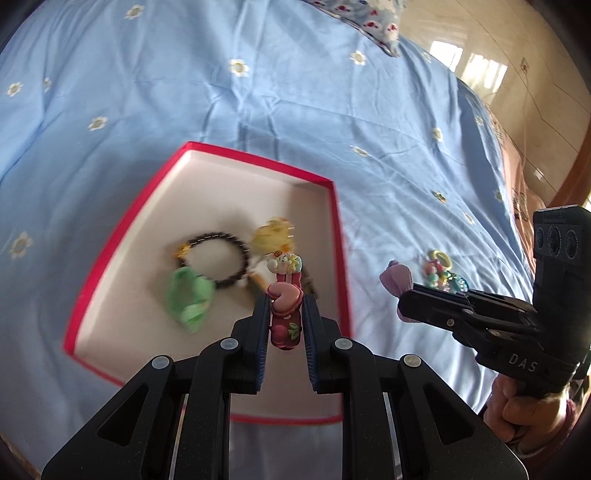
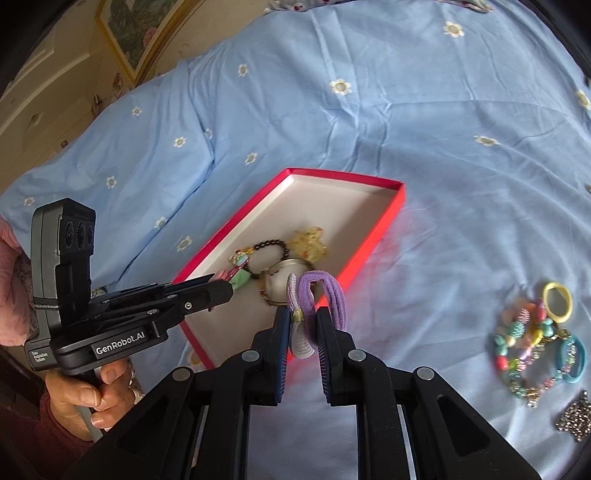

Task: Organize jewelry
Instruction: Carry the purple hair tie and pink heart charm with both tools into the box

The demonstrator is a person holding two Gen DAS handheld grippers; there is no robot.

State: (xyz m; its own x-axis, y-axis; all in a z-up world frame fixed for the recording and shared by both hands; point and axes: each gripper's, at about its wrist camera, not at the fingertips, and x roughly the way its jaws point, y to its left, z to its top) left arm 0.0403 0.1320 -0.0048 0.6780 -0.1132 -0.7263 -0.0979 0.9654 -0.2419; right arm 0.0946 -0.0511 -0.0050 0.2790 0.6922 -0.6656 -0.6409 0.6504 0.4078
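A red-rimmed box (image 1: 334, 221) with a white floor lies on the blue bedspread; it also shows in the right wrist view (image 2: 373, 243). Inside are a dark bead bracelet (image 1: 218, 254), a green piece (image 1: 188, 299) and a yellow piece (image 1: 271, 234). My left gripper (image 1: 285, 314) is shut on a pink decorated hair clip (image 1: 284, 299) and holds it over the box. My right gripper (image 2: 300, 325) is shut on a purple hair tie (image 2: 325, 291) with a white bow, held beside the box's near right edge.
A heap of colourful bead bracelets (image 2: 528, 339), a yellow ring tie (image 2: 557, 299), a blue tie (image 2: 574, 354) and a glittery piece (image 2: 578, 421) lie on the bedspread right of the box. A patterned pillow (image 1: 373, 18) lies far back.
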